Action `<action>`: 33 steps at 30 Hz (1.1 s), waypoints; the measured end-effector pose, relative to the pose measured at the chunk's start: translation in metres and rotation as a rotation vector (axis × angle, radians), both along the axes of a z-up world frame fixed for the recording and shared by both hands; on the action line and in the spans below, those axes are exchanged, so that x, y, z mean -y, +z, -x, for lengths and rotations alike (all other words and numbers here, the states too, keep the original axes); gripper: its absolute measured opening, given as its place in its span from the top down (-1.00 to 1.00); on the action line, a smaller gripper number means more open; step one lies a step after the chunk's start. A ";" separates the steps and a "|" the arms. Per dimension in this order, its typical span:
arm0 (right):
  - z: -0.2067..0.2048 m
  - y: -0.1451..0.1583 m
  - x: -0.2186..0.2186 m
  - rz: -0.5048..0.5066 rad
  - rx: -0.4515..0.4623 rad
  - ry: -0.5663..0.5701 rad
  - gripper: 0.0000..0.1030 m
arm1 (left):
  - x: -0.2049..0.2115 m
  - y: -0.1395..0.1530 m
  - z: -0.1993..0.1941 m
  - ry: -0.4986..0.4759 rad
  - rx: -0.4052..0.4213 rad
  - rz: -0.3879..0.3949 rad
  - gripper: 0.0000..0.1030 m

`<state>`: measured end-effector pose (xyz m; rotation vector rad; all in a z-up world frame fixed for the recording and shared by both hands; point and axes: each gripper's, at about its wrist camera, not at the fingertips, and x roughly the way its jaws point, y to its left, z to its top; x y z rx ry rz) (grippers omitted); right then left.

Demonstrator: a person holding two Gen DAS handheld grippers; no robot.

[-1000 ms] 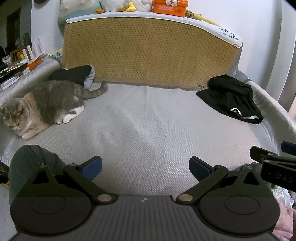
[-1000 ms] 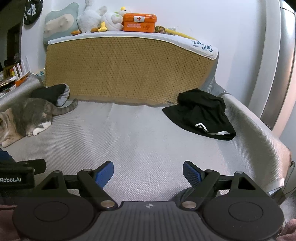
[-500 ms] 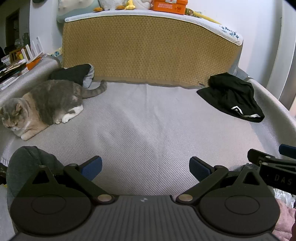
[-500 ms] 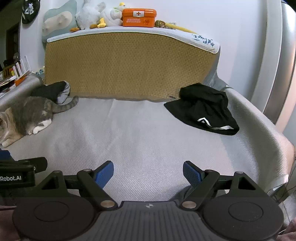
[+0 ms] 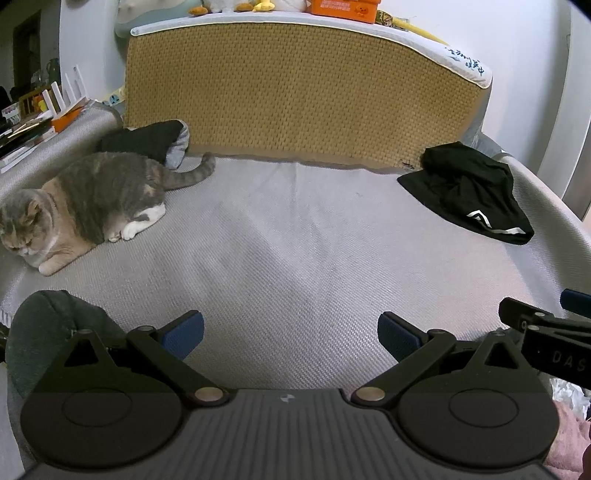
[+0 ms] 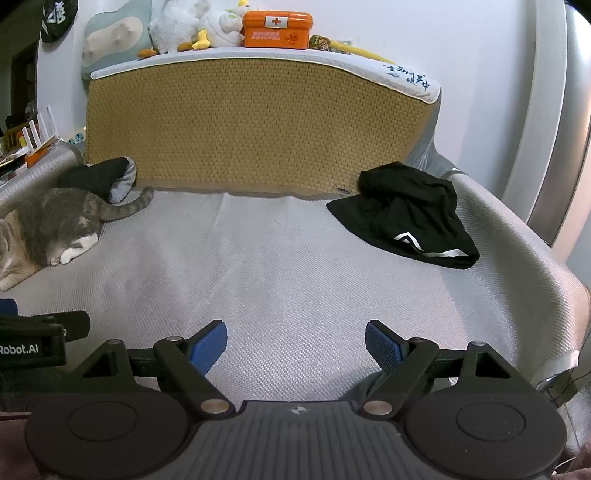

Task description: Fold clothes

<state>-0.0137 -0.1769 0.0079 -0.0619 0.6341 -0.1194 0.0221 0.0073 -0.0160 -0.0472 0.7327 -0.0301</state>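
Bed [image 6: 295,280] covered in grey woven fabric, bare across the middle. Woven tan headboard [image 6: 258,125] set at the far end, white padded top.

Cat [image 5: 85,206] seen lying at the far left of the bed, head toward the near left, tail toward the headboard.

Black garment [image 6: 406,218] found crumpled at the far right of the bed, its far edge just beside the headboard's right end. Long axis runs diagonally — from the headboard corner out toward the bed's right edge. White-striped hem [image 6: 439,254] at the near-right end, chevron mark just left of it. Not folded.

A second dark garment [image 5: 147,142] with grey lining is bunched at the far left, behind the cat.

Orange first-aid box [image 6: 277,29] and plush toys [image 6: 192,26] sit on the headboard top.

Left gripper [image 5: 291,334] — fingers spread wide, nothing between them, held over the near bed edge. Right gripper [image 6: 295,345] likewise: fingers spread, nothing gripped. Both are well apart from the black garment.
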 end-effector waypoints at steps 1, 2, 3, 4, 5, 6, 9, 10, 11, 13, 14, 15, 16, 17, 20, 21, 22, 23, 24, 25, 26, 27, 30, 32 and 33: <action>-0.001 0.001 0.001 -0.001 0.000 -0.001 -0.65 | 0.000 0.000 -0.001 -0.001 -0.001 0.000 -1.00; -0.003 0.001 0.002 -0.001 -0.001 -0.003 -0.65 | 0.001 -0.001 -0.002 -0.002 -0.002 0.000 -1.00; -0.003 0.001 0.003 0.001 -0.002 -0.005 -0.65 | 0.001 -0.002 -0.003 -0.003 -0.003 0.000 -1.00; -0.005 0.001 0.003 0.005 -0.003 -0.007 -0.65 | 0.001 -0.002 -0.004 -0.004 -0.004 0.001 -1.00; -0.005 0.000 0.003 0.009 -0.004 -0.007 -0.65 | 0.002 -0.003 -0.006 -0.005 -0.006 0.002 -1.00; -0.006 -0.002 0.004 0.010 -0.006 -0.006 -0.65 | 0.002 -0.003 -0.007 -0.006 -0.008 0.004 -1.00; -0.015 0.002 0.002 0.004 -0.016 -0.017 -0.65 | 0.002 -0.004 -0.010 -0.009 -0.007 0.009 -1.00; -0.017 0.003 0.002 0.003 -0.014 -0.019 -0.65 | 0.002 -0.005 -0.012 -0.009 -0.006 0.010 -1.00; -0.019 0.003 0.002 0.002 -0.012 -0.020 -0.65 | 0.002 -0.005 -0.013 -0.010 -0.004 0.011 -1.00; -0.023 0.004 0.003 0.003 -0.013 -0.024 -0.65 | 0.002 -0.007 -0.016 -0.012 -0.007 0.011 -1.00; -0.025 0.003 0.004 0.002 -0.017 -0.025 -0.65 | 0.003 -0.008 -0.018 -0.014 -0.011 0.013 -1.00; -0.027 0.002 0.005 0.001 -0.022 -0.025 -0.65 | 0.003 -0.009 -0.020 -0.016 -0.014 0.014 -1.00; -0.029 0.001 0.006 -0.003 -0.025 -0.025 -0.65 | 0.003 -0.009 -0.021 -0.020 -0.015 0.014 -1.00; -0.030 0.001 0.006 -0.007 -0.024 -0.026 -0.65 | 0.003 -0.009 -0.023 -0.022 -0.014 0.012 -1.00; -0.035 0.001 0.006 -0.006 -0.021 -0.026 -0.65 | 0.003 -0.010 -0.027 -0.026 -0.009 0.003 -1.00; -0.036 0.001 0.006 -0.005 -0.019 -0.026 -0.65 | 0.003 -0.010 -0.028 -0.027 -0.008 0.005 -1.00; -0.038 0.000 0.006 -0.006 -0.016 -0.026 -0.65 | 0.003 -0.010 -0.030 -0.027 -0.006 0.008 -1.00; -0.039 -0.001 0.006 -0.006 -0.014 -0.027 -0.65 | 0.002 -0.011 -0.031 -0.025 -0.004 0.011 -1.00; -0.041 -0.002 0.006 -0.006 -0.017 -0.030 -0.65 | 0.002 -0.012 -0.033 -0.024 -0.005 0.013 -1.00; -0.043 -0.004 0.006 -0.006 -0.020 -0.033 -0.65 | 0.002 -0.013 -0.034 -0.022 -0.006 0.015 -1.00; -0.046 -0.005 0.006 -0.009 -0.026 -0.037 -0.65 | 0.002 -0.015 -0.036 -0.019 -0.008 0.018 -1.00; -0.048 -0.007 0.006 -0.012 -0.032 -0.041 -0.65 | 0.002 -0.016 -0.038 -0.016 -0.010 0.021 -1.00; -0.054 -0.010 0.006 -0.025 -0.041 -0.041 -0.65 | 0.001 -0.017 -0.044 -0.018 -0.012 0.031 -1.00; -0.058 -0.010 0.004 -0.020 -0.037 -0.044 -0.65 | 0.001 -0.018 -0.046 -0.019 -0.006 0.028 -1.00; -0.059 -0.010 0.003 -0.019 -0.034 -0.045 -0.65 | 0.001 -0.019 -0.047 -0.020 0.000 0.024 -1.00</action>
